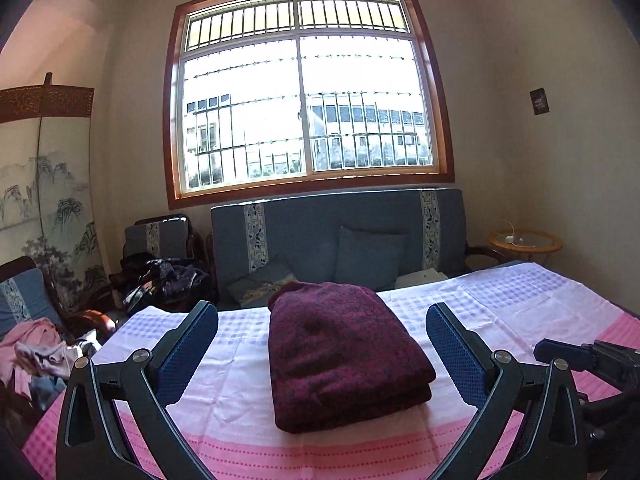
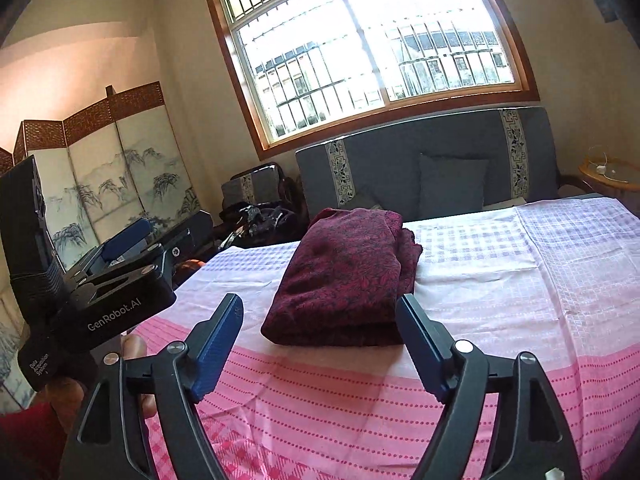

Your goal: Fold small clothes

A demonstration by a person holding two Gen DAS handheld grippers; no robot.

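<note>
A dark red patterned garment (image 1: 344,352) lies folded into a neat thick rectangle on the pink and white checked cloth (image 1: 500,296) covering the table. It also shows in the right wrist view (image 2: 344,276). My left gripper (image 1: 322,314) is open and empty, held above the table's front edge with the folded garment between and beyond its fingers. My right gripper (image 2: 320,312) is open and empty, just in front of the garment's near edge. The left gripper's body (image 2: 116,280) shows at the left of the right wrist view.
A blue sofa (image 1: 340,236) with cushions stands behind the table under the window. A pile of loose clothes (image 1: 36,352) lies on a chair at the left, dark clothes (image 1: 164,276) on another chair. A round side table (image 1: 524,242) stands far right. A painted screen (image 2: 116,184) stands left.
</note>
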